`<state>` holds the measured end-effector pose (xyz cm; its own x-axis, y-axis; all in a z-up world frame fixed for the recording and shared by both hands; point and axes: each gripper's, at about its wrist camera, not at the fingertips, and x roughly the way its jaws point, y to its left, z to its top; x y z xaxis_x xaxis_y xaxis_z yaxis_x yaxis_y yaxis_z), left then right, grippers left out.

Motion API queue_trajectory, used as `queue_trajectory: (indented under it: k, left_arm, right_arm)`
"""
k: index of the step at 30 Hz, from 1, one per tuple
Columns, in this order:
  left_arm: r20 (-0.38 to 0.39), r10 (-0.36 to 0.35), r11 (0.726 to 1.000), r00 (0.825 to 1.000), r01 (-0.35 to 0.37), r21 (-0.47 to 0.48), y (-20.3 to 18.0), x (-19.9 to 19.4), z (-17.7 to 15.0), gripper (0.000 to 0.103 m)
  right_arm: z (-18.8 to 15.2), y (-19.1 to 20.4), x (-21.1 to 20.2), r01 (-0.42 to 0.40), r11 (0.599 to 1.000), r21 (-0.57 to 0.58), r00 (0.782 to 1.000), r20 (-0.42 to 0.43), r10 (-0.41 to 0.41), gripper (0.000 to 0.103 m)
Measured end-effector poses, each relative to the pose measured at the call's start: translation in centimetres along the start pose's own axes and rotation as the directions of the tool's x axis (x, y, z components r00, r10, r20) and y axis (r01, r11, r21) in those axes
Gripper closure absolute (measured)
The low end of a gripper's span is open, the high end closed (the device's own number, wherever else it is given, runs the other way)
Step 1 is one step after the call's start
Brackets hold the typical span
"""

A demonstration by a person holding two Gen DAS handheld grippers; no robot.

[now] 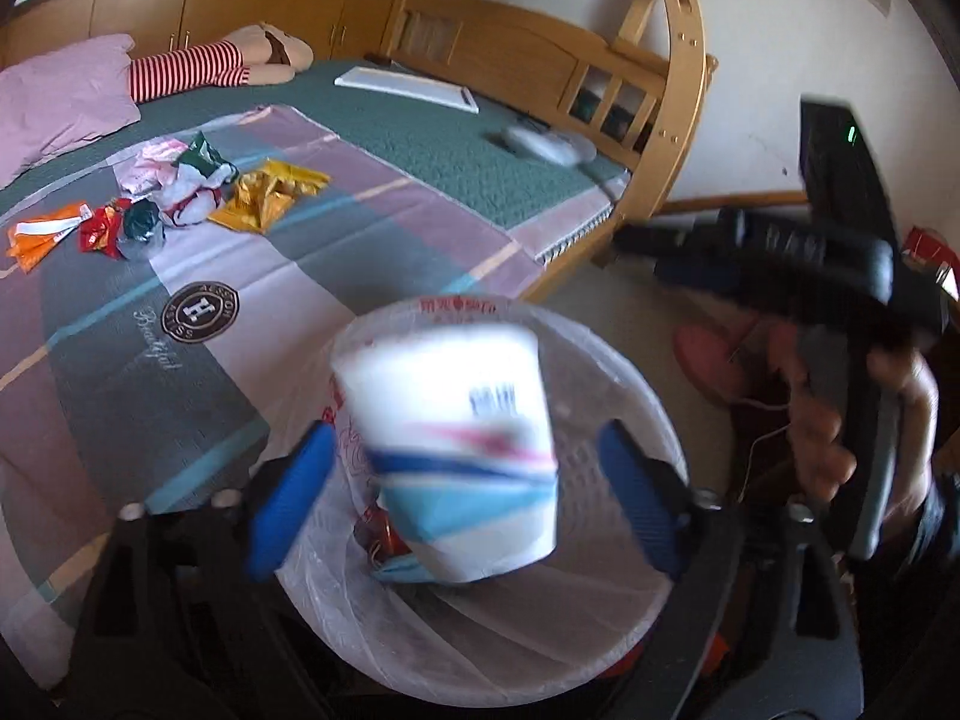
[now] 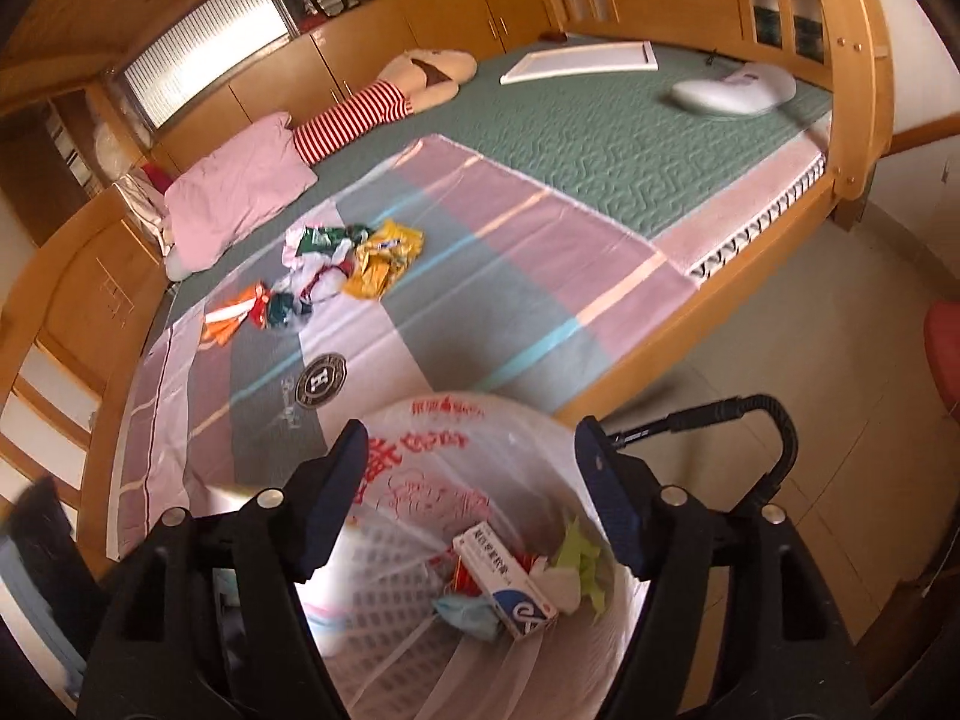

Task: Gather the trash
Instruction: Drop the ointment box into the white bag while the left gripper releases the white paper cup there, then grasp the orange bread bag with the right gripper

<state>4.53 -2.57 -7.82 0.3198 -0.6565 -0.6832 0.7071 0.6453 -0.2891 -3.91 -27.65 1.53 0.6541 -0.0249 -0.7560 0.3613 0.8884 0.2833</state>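
My left gripper [image 1: 462,492] is open above the white lined trash bin [image 1: 612,396]. A blurred white paper cup with blue stripes [image 1: 456,444] hangs between the spread blue fingers, touching neither. My right gripper [image 2: 474,492] is open and empty over the same bin [image 2: 420,648]. The cup shows blurred at the bin's left side in the right wrist view [image 2: 342,576]. Inside the bin lie a small box [image 2: 504,582] and crumpled scraps. Several wrappers [image 1: 180,192] lie in a pile on the bed; the pile also shows in the right wrist view [image 2: 336,264].
The bin stands on the floor against the bed's edge. The bed holds a striped sheet [image 2: 420,300], a pink pillow [image 2: 234,192], a striped doll [image 2: 384,102], a white board [image 2: 582,60] and a white device [image 2: 732,87]. The wooden bed frame [image 2: 852,90] rises at right.
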Motion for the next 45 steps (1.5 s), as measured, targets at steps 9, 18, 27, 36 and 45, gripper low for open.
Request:
queue_trajectory:
  k: [9, 18, 27, 36, 45]
  left_arm:
    - [0.078, 0.293, 0.950, 0.953, -0.281, -0.135, 11.0, -5.7, 3.3, 0.005]
    - [-0.049, 0.639, 0.545, 0.767, -0.498, -0.675, 30.5, -16.1, -1.7, 0.004]
    - [-0.060, 0.549, 0.161, 0.834, -0.176, -0.971, 37.0, -21.2, -11.8, 0.004]
    - [0.048, 0.525, 0.170, 0.850, -0.049, -0.984, 36.5, -21.2, -11.7, 0.004]
    - [-0.003, 0.635, 0.060, 0.773, -0.053, -0.997, 36.8, -23.3, -13.7, 0.004]
  right_arm:
    - [4.2, 9.2, 2.4, -0.104, 0.983, -0.149, 0.994, 0.027, 0.109, 0.029]
    - [7.1, 30.1, 19.7, -0.494, 0.869, -0.042, 0.852, -0.225, 0.473, 0.029]
    - [7.7, 37.4, 43.4, -0.355, 0.829, 0.433, 0.843, -0.235, 0.484, 0.026]
    - [11.6, 40.7, 50.3, -0.178, 0.940, 0.290, 0.946, -0.214, 0.245, 0.064]
    - [9.1, 48.1, 40.2, -0.202, 0.930, -0.308, 0.941, -0.323, 0.097, 0.081]
